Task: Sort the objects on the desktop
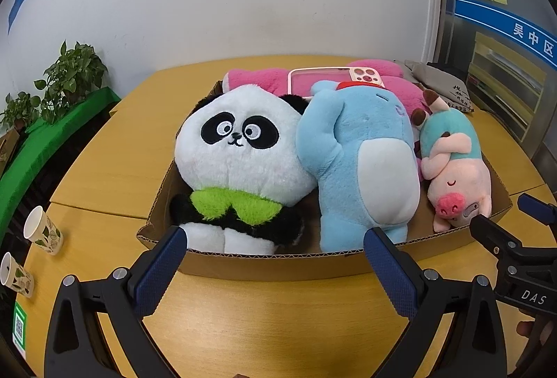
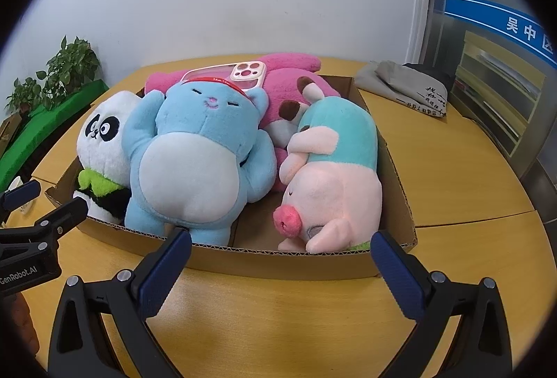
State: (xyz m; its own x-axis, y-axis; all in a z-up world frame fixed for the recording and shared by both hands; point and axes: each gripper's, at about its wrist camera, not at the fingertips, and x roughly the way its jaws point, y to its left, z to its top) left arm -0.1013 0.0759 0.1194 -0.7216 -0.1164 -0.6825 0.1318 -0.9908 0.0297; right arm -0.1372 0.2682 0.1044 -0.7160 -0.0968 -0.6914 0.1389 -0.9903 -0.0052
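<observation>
A shallow cardboard box (image 1: 278, 261) (image 2: 264, 261) on the wooden table holds a panda plush (image 1: 240, 155) (image 2: 102, 141), a blue plush (image 1: 362, 155) (image 2: 195, 155), a pig plush in a teal top (image 1: 456, 165) (image 2: 334, 176) and a pink plush (image 1: 257, 78) (image 2: 289, 82) at the back. A pink phone case (image 1: 334, 80) (image 2: 236, 75) lies on the pink plush. My left gripper (image 1: 275, 259) is open and empty before the box's near wall, facing the panda. My right gripper (image 2: 282, 256) is open and empty, facing the pig; it also shows at the left wrist view's right edge (image 1: 508, 221).
Two paper cups (image 1: 41, 231) (image 1: 15, 273) stand at the table's left edge. Potted plants (image 1: 66, 78) on a green ledge are beyond. A grey folded cloth (image 2: 407, 85) lies at the back right. A glass cabinet door (image 2: 494, 82) is on the right.
</observation>
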